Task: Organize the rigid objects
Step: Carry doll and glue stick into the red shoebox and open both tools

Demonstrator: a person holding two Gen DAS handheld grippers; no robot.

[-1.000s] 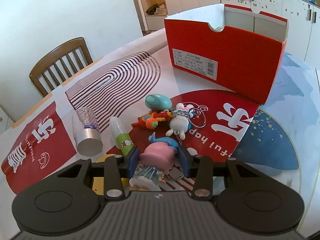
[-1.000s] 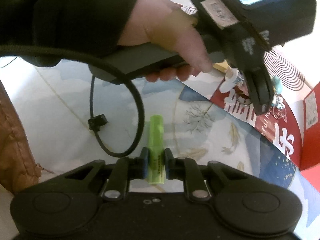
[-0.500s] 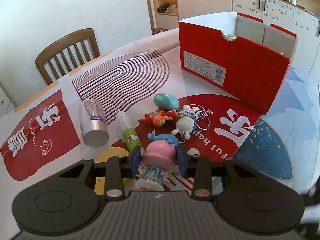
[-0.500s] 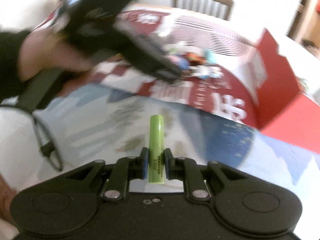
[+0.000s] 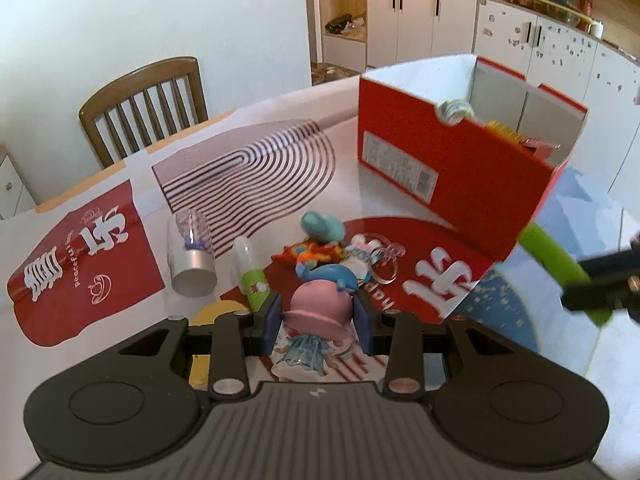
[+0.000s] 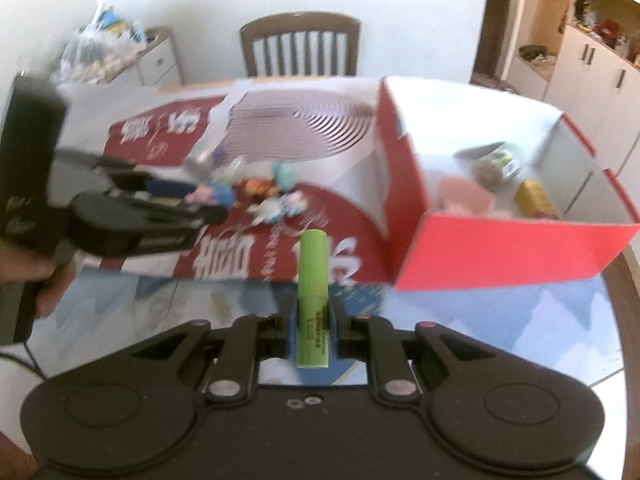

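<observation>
Clearly, two things were in transport at this moment. The green tube (image 6: 314, 304) was clamped between the fingers of the right gripper (image 6: 313, 330), pointing forward, above the bench (image 6: 500, 320) and just in front of the red box (image 6: 512, 250). The pink-hatted figurine (image 5: 320, 320) sat between the fingers of the left gripper (image 5: 318, 322), which were closed on its hat from both sides; whether its base was clear of the bench I could not tell.

The box stood open, and inside it some things lay already: a round container, a yellow item and a pink one, all blurred. On the bench beside the box a small pile waited: a teal toy (image 5: 322, 226), an orange toy (image 5: 310, 254), a blue whale figure (image 5: 334, 274), a key ring charm (image 5: 374, 254), a green-and-white bottle (image 5: 252, 276) and a clear cup with a silver base (image 5: 192, 254) lying on its side. A wooden chair (image 5: 146, 104) stood behind the bench.

I judged the step in hand as carrying the held items to the box. The next move called for bringing the tube over the near wall and above a free place inside, then letting the fingers part. The figurine, wider at the hat, needed a steady hold while going over the wall.
</observation>
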